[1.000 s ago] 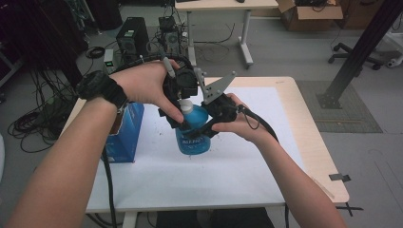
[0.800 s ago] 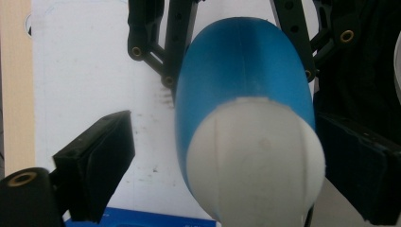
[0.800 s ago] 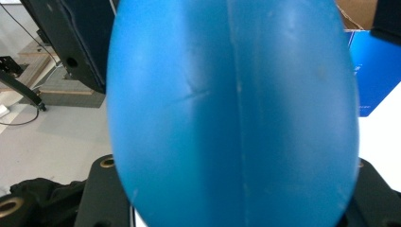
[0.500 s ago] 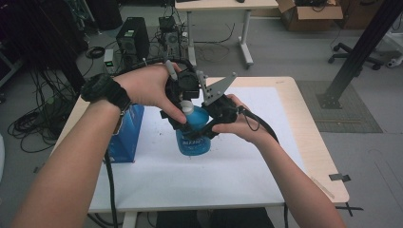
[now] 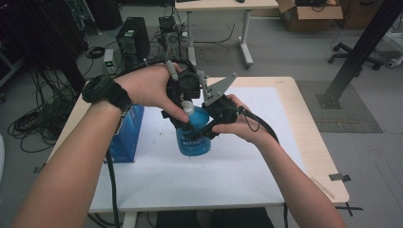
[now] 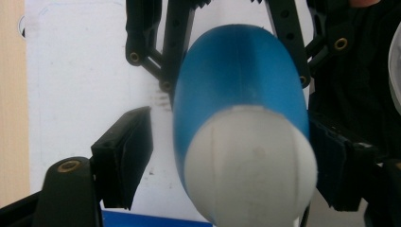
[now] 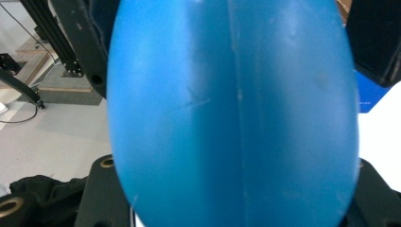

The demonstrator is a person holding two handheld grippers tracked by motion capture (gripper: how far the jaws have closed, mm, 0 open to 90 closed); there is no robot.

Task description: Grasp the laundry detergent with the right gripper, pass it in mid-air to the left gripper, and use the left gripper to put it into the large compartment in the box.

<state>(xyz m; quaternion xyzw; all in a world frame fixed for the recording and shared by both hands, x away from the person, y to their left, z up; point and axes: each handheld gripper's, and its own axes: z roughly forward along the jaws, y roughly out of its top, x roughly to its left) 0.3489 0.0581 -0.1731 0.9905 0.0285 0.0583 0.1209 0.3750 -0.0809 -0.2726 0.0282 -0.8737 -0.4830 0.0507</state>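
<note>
- The place is a lab or technical workroom with a bare grey floor [image 5: 285,52].
- A black computer tower [image 5: 134,42] and other electronics stand on the floor beyond the worktop [image 5: 309,142], with loose cables [image 5: 28,126] coiled beside them.
- A second desk [image 5: 223,7], a cardboard box [image 5: 309,8], an office chair's base [image 5: 354,50] and a black metal frame post [image 5: 361,52] stand behind.

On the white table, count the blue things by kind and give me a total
Blue bottle with a white cap, held in the claws: 1
Blue box, at the table's left edge: 1
Total: 2
</note>
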